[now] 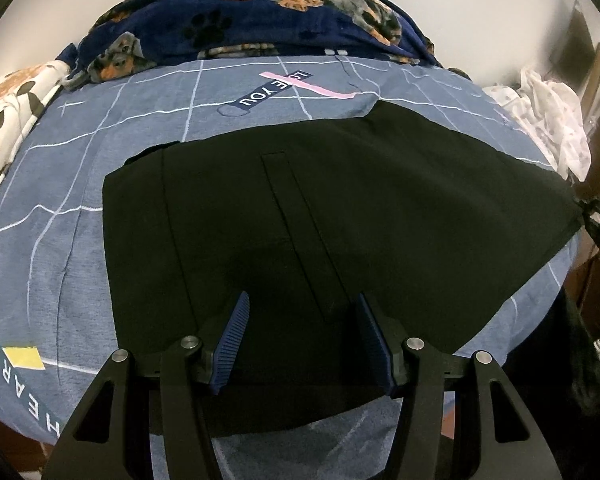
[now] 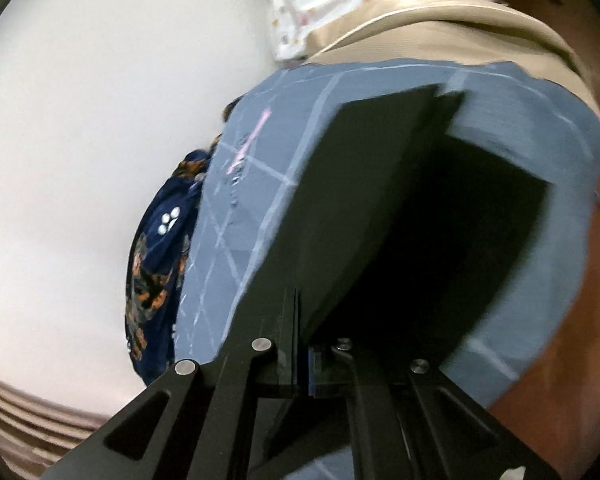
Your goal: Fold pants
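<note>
the black cloth pants (image 1: pixel 340 208) lie spread flat on the blue-grey bedsheet with white grid lines (image 1: pixel 60 208). the left gripper (image 1: pixel 300 308) hovers over their near edge, its ribbed blue pads (image 1: pixel 232 336) wide apart and holding nothing. the right gripper (image 2: pixel 304 344) is closed tight on a lifted edge of the pants (image 2: pixel 364 200). a navy dog-print blanket (image 1: pixel 260 12) lies bunched at the far side of the bed.

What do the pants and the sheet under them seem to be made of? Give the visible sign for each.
Pants: smooth, matte black woven cloth, probably; they lie flat with crisp seams. Sheet: soft printed blue fabric, maybe cotton; it shows small wrinkles and printed white lines.
</note>
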